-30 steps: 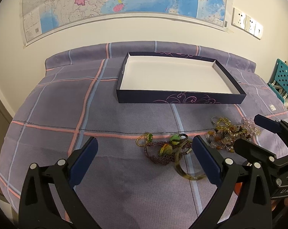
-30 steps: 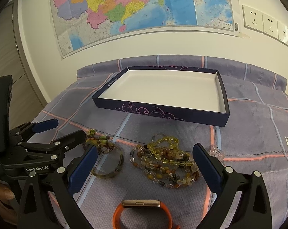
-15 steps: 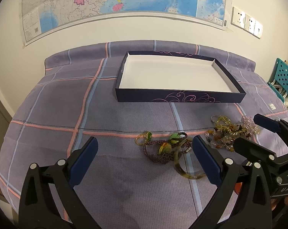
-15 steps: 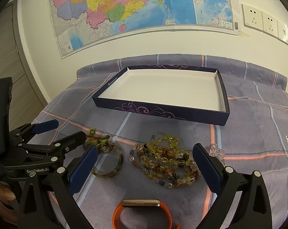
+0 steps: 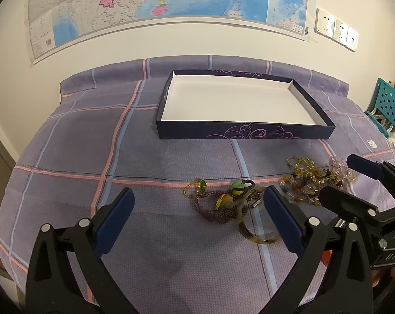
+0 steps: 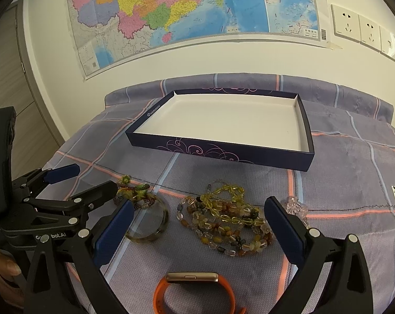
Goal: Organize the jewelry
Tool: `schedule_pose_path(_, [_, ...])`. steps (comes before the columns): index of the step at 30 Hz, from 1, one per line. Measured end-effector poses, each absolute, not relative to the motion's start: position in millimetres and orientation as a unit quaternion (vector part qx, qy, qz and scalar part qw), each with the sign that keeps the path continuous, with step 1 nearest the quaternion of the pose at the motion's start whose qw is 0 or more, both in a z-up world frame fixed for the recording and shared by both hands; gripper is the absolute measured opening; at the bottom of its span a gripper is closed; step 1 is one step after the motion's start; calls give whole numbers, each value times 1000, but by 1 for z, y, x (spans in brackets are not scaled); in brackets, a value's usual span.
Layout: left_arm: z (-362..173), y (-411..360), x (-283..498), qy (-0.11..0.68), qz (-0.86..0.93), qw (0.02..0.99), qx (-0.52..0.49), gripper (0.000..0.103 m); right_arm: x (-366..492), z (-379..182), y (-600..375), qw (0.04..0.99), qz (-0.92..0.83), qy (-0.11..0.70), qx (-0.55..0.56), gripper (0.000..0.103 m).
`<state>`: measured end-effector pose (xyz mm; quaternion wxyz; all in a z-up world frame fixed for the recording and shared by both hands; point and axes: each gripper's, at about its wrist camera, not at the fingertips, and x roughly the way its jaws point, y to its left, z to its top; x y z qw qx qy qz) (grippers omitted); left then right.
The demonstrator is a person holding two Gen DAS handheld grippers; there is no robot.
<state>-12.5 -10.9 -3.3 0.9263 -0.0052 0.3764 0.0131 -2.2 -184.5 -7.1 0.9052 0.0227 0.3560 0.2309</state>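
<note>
Box: empty. Before it: bangle, beads, watch. My 2 sets of jaws gape, holding nothing. Step: first pick; next, close on beads.

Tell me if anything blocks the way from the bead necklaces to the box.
Nothing visible does. Only bare checked cloth lies between the bead necklaces and the near wall of the box. The box looks empty, and both the left gripper and right gripper are open.
</note>
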Motion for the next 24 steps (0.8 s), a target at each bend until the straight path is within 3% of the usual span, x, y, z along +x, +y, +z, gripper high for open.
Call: schedule_pose_path(24, [-6,-18,-21,381,-25,924,6,97,-8,-6,-199,903,230,362,28,97])
